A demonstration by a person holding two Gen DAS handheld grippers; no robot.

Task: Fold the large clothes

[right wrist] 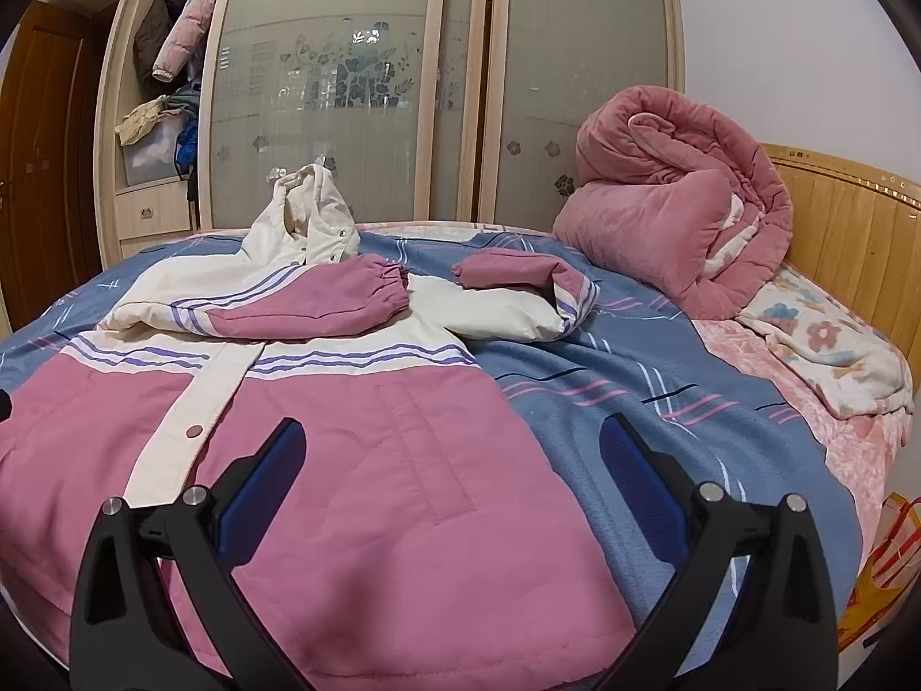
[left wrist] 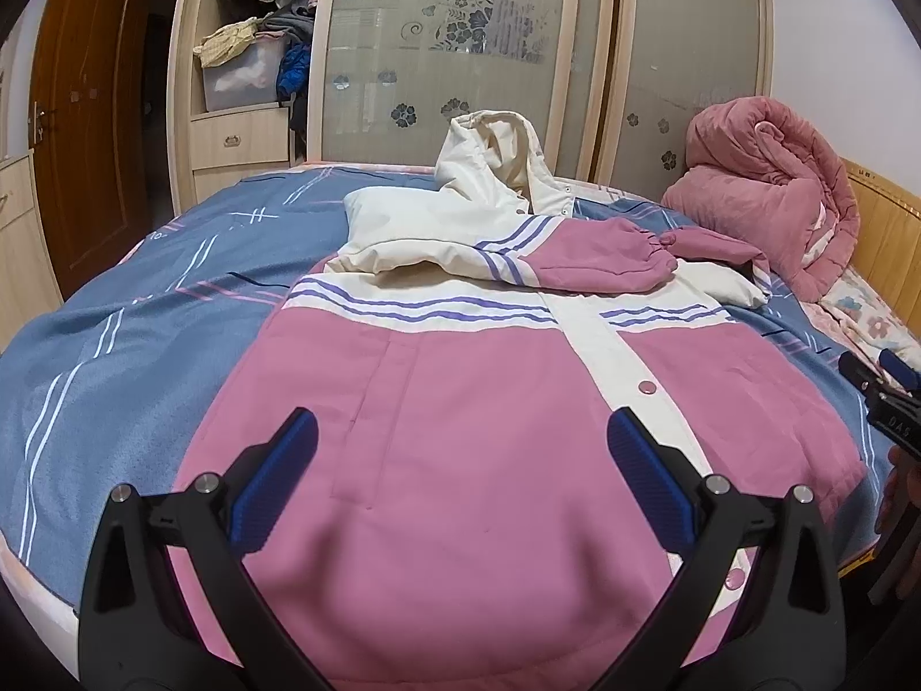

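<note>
A pink and cream hooded jacket lies front-up on the bed, hem nearest me, hood at the far end. Both sleeves are folded in across the chest, cuffs near the middle. My left gripper hovers open over the jacket's lower left panel, nothing between its blue pads. My right gripper hangs open above the lower right panel near the jacket's side edge. The right gripper's tip also shows at the right edge of the left wrist view.
The bed carries a blue striped blanket. A rolled pink quilt sits at the headboard end. A wardrobe with frosted sliding doors stands behind the bed. An orange bag sits on the floor at the right.
</note>
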